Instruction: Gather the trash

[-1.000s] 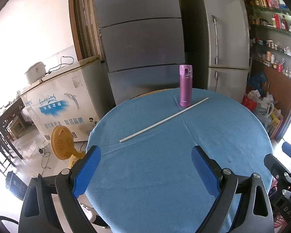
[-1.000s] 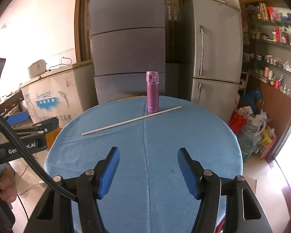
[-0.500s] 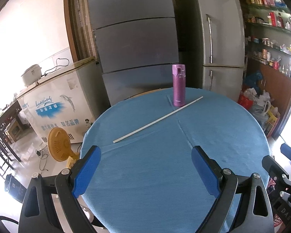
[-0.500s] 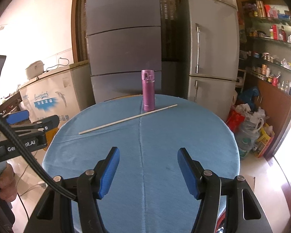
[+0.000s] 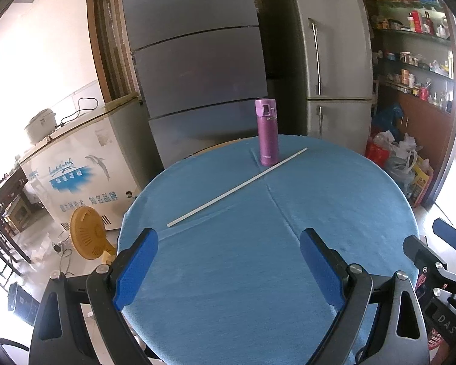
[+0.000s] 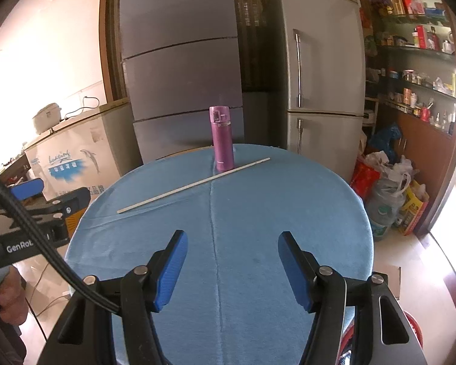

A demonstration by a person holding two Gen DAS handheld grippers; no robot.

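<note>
A long thin white stick [image 5: 237,188] [image 6: 194,185] lies slantwise across the far half of a round table covered in blue cloth [image 5: 258,267] [image 6: 258,213]. A purple flask [image 5: 267,132] [image 6: 222,138] stands upright just behind the stick's right part. My left gripper [image 5: 229,243] hovers over the near side of the table, wide open and empty. Over the near edge my right gripper [image 6: 232,243] is also open, less wide, with nothing between its blue pads. Both are well short of the stick. The left gripper also shows at the left edge of the right wrist view.
Grey refrigerators [image 5: 197,60] [image 6: 322,60] stand behind the table. A white chest freezer [image 5: 76,164] and an orange fan [image 5: 86,232] are at the left. Bags [image 6: 386,188] and shelves of goods [image 6: 416,60] fill the right side. Something red [image 6: 410,325] sits low at the right.
The left wrist view has shifted slightly, so the flask and stick sit a bit further left in it. Both grippers keep the same opening. Nothing on the table moved.
</note>
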